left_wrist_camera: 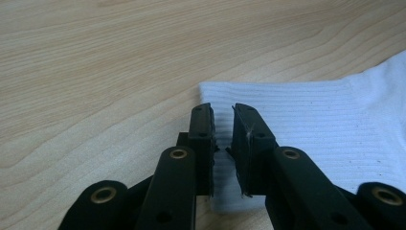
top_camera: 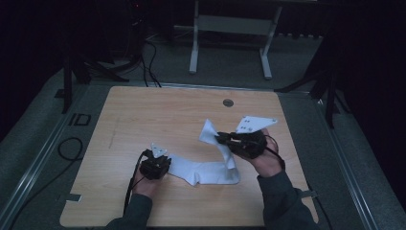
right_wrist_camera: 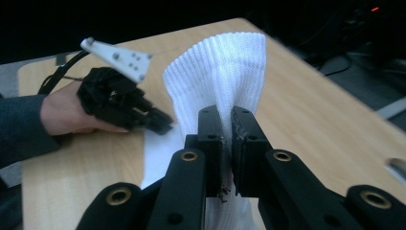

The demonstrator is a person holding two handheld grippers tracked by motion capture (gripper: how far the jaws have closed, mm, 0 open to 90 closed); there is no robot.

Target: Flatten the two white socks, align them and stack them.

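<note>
A white ribbed sock [top_camera: 206, 172] lies on the wooden table [top_camera: 143, 115], one end flat and the other lifted. My left gripper [top_camera: 168, 165] rests low at the flat cuff end. In the left gripper view its jaws [left_wrist_camera: 222, 112] stand nearly together over the cuff [left_wrist_camera: 311, 120], with fabric in the slim gap. My right gripper [top_camera: 220, 137] is raised above the table and shut on the sock's other end. In the right gripper view the fabric [right_wrist_camera: 225, 67] stands up out of the pinched jaws [right_wrist_camera: 227, 115]. The left gripper [right_wrist_camera: 165, 125] shows behind it on the sock.
A round cable hole [top_camera: 228, 102] sits near the table's far edge. Beyond the table stand a white desk frame [top_camera: 194, 48] and dark tripod legs [top_camera: 330, 96]. Cables [top_camera: 69, 148] loop on the floor at the left.
</note>
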